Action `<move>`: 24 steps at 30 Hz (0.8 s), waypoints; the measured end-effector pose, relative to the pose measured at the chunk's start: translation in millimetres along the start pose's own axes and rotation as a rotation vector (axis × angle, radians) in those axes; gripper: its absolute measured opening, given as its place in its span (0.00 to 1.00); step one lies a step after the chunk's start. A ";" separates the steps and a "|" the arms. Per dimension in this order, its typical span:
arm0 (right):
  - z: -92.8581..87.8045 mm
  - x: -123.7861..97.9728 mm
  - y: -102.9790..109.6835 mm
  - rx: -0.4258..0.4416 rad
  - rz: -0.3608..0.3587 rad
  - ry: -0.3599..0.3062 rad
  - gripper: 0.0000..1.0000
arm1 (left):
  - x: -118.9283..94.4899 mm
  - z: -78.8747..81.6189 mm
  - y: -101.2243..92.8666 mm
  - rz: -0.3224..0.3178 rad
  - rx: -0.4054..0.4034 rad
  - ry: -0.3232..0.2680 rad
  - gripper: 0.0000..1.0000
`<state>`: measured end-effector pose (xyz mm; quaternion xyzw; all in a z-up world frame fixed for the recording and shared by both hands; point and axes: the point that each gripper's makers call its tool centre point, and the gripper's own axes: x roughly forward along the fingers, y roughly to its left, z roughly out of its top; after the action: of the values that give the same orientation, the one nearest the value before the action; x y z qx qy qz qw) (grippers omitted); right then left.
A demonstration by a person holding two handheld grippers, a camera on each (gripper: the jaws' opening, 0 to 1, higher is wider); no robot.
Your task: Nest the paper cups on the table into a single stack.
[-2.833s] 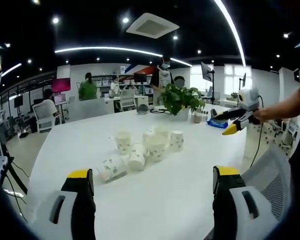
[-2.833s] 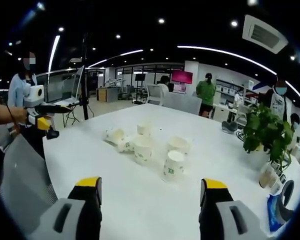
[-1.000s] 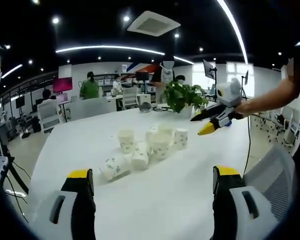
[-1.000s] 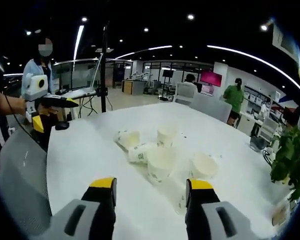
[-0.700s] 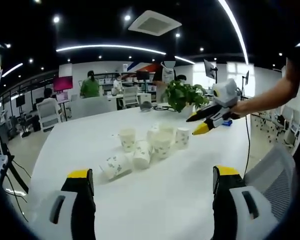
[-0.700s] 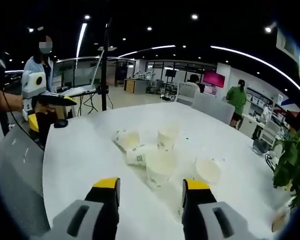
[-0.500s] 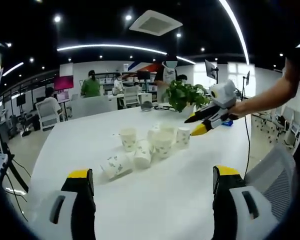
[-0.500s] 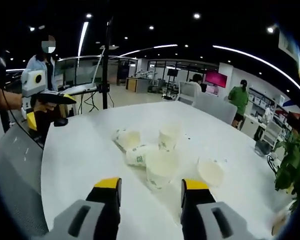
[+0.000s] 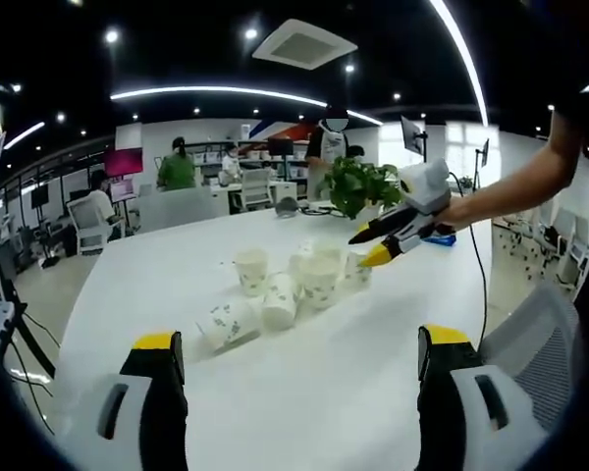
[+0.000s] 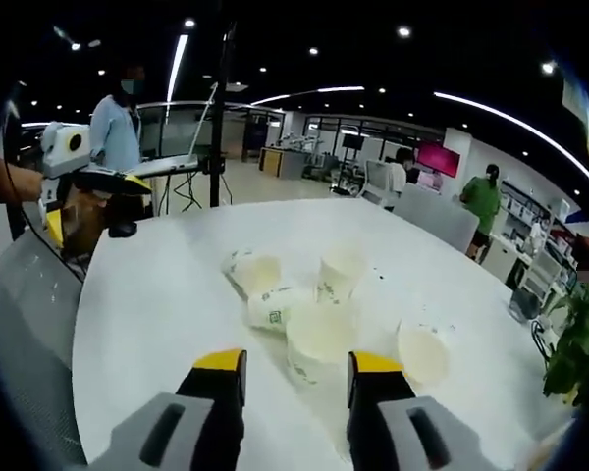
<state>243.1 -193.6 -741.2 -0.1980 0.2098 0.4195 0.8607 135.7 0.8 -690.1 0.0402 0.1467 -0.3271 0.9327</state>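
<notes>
1. Open-plan office, white table (image 9: 304, 373) w/ paper cups (image 9: 285, 285) clustered mid-table.
2. Right gripper (image 10: 293, 365) jaws apart, nothing held; nearest cup (image 10: 314, 343) just ahead, between tips.
3. Left gripper (image 9: 299, 353) open wide, empty, cups well ahead.

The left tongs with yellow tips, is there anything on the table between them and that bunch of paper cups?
No. In the left gripper view, bare white table runs from the left tongs to the paper cups.
</notes>
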 end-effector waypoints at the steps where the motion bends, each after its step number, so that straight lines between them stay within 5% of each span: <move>1: 0.3 1.8 -0.1 -0.011 0.003 0.001 0.39 | -0.3 0.0 0.1 0.000 0.000 -0.001 0.99; 24: 0.3 30.8 -3.3 -0.009 0.050 0.049 0.28 | -0.2 -4.4 1.9 -0.007 0.002 0.010 0.99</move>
<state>263.1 -175.7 -756.7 -0.2068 0.2338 0.4368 0.8437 135.6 3.1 -694.3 0.0425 0.1514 -0.3304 0.9307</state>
